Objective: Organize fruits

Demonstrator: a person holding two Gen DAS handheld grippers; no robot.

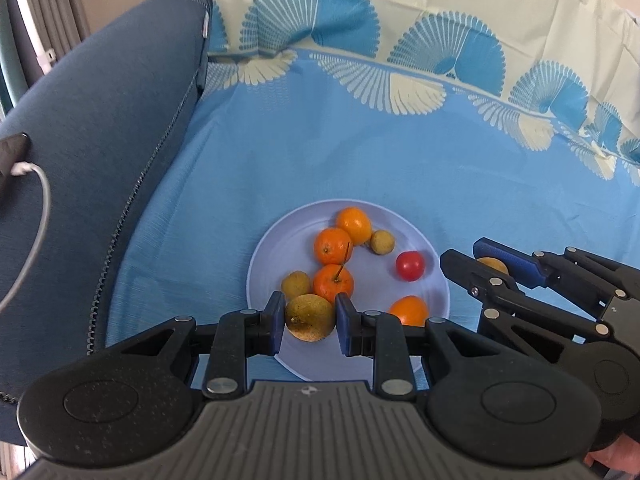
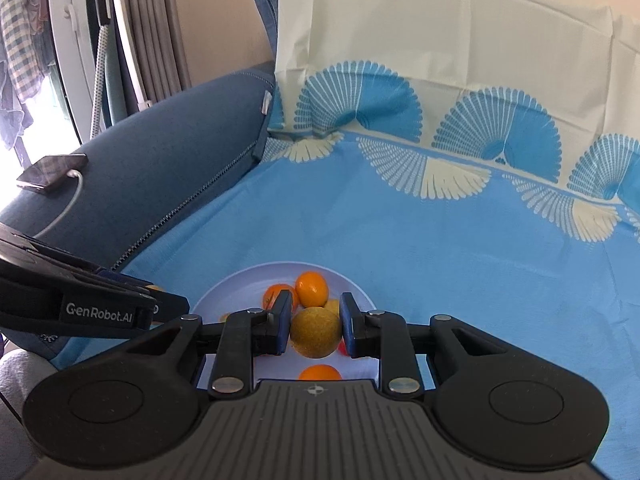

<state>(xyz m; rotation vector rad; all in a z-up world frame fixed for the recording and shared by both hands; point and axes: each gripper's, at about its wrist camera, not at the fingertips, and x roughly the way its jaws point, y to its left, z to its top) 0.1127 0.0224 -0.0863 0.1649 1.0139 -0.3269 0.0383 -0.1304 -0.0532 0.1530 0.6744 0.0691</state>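
Evidently I'm near the end: my left gripper (image 1: 310, 318) clamps a brownish-yellow fruit (image 1: 310, 317) and my right gripper (image 2: 314, 330) another, possibly a longan (image 2: 315, 332), both over the pale plate (image 1: 272, 248) already holding tangerines (image 1: 333, 246) and a cherry tomato (image 1: 409, 265).

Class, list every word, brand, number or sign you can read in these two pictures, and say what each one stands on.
"GenRobot.AI": white lettering on the side of the left tongs, seen from the right wrist camera.
Small emblem on each camera's own grey housing: no letters to read.
Nothing else bears text.
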